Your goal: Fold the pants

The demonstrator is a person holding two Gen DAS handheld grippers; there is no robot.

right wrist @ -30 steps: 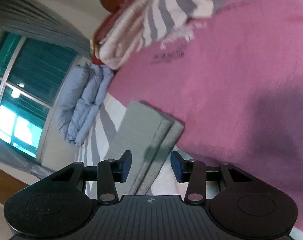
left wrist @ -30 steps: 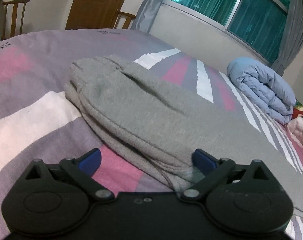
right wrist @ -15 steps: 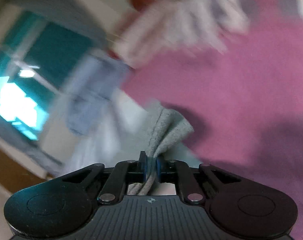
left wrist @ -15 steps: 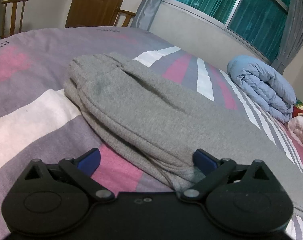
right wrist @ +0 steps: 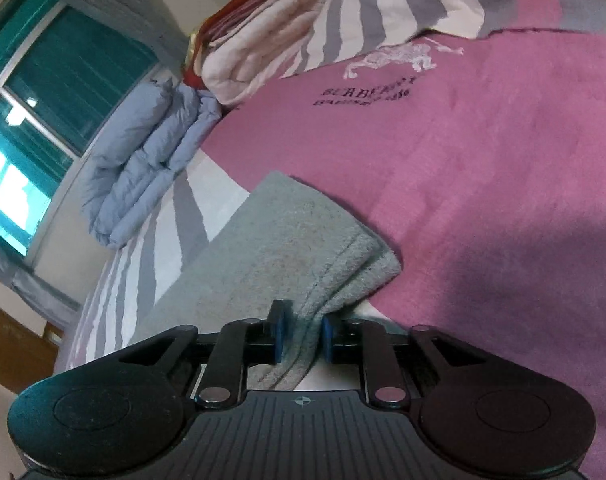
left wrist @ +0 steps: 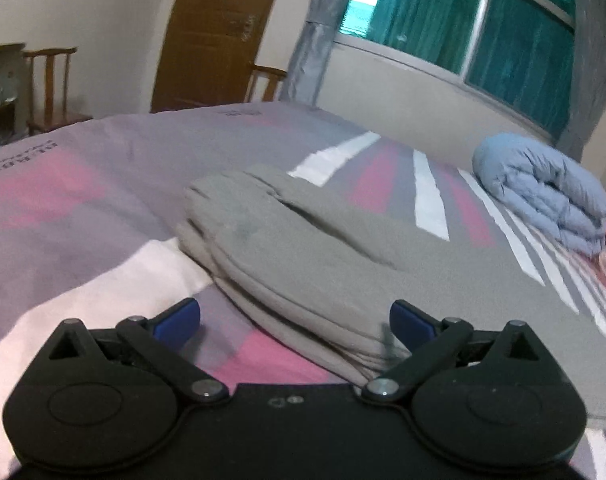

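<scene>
- My right tongs (right wrist: 301, 338) had pinched the stacked cuff end of the grey pants (right wrist: 279, 256) half a second before; their jaws had just been easing apart again, and the hem still sat between the pads, which looked slack on it rather than pressing.
- I read that as the corner being let go: the cloth lay flat on the bed (right wrist: 483, 200) once more instead of bunched upward, so the lift for the next fold had not yet taken hold.
- My left tongs (left wrist: 295, 320) stayed spread wide and gripped nothing, just clear of the folded edge of the pants (left wrist: 303, 264), and had drawn back slightly from it.
- The pants lay lengthwise across the striped bed cover, legs doubled one upon the other.
- Counted: one pair of pants, two tongs, one rolled blue quilt (left wrist: 543, 196) by the window, two wooden chairs (left wrist: 51, 84) near the door.
</scene>
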